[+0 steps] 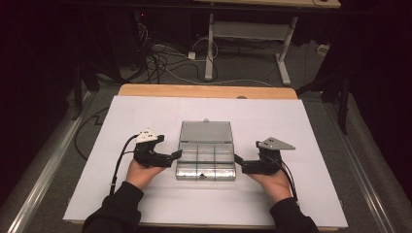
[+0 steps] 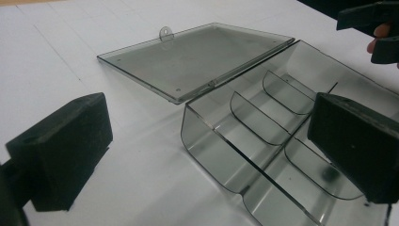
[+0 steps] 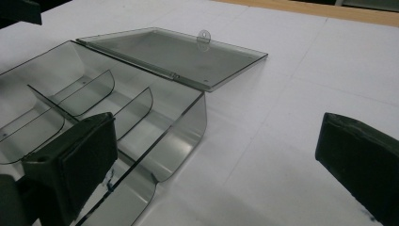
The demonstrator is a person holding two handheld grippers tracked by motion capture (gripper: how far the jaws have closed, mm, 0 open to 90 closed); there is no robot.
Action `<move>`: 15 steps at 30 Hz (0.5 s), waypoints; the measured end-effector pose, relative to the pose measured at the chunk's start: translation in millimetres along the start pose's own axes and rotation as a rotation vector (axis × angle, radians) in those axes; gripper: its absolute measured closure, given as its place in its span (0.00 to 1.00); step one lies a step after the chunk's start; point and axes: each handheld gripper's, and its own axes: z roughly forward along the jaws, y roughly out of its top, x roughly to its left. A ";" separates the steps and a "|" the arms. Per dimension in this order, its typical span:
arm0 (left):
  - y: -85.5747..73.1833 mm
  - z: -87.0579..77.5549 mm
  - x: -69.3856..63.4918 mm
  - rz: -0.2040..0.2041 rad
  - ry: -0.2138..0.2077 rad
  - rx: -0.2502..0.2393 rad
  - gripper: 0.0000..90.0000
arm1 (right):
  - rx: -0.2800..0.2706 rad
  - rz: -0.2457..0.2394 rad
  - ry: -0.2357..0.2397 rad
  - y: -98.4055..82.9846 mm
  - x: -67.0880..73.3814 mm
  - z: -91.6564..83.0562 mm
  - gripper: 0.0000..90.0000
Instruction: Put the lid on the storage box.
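**Both grippers flanking the open organizer box, nothing gripped yet**

I have the clear organizer box (image 1: 205, 162) sitting near the middle of the white sheet (image 1: 145, 204) that covers the counter. Its lid (image 1: 205, 131) is swung fully back and lies flat on the sheet on the far side of the box, joined along the hinge edge. The compartments I can see into look empty.

My left gripper (image 1: 178, 154) is at the left end of the box, jaws spread wide. In the left gripper view one jaw hangs over the sheet outside the box wall (image 2: 211, 146) and the other over the compartments, so the end wall lies between them without being pinched. My right gripper (image 1: 237, 158) mirrors this at the right end of the box, jaws likewise spread; in the right gripper view one jaw sits over the box interior and the other over bare sheet beyond the right wall (image 3: 188, 127).

I judge this to be the approach step: both grippers lined up on the end walls, no grasp made. The next move, as I read it, calls for closing each pair of jaws on its thin, slick wall evenly, so the light box neither skids nor twists.
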 end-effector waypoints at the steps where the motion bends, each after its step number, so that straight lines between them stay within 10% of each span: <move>1: 1.3 1.2 0.6 -0.004 0.001 -0.001 0.00 | 0.002 0.005 -0.003 0.8 -0.2 0.7 0.01; 15: 16.3 18.8 11.5 -0.013 0.019 0.014 0.00 | 0.016 0.011 0.014 25.4 -3.6 29.4 0.03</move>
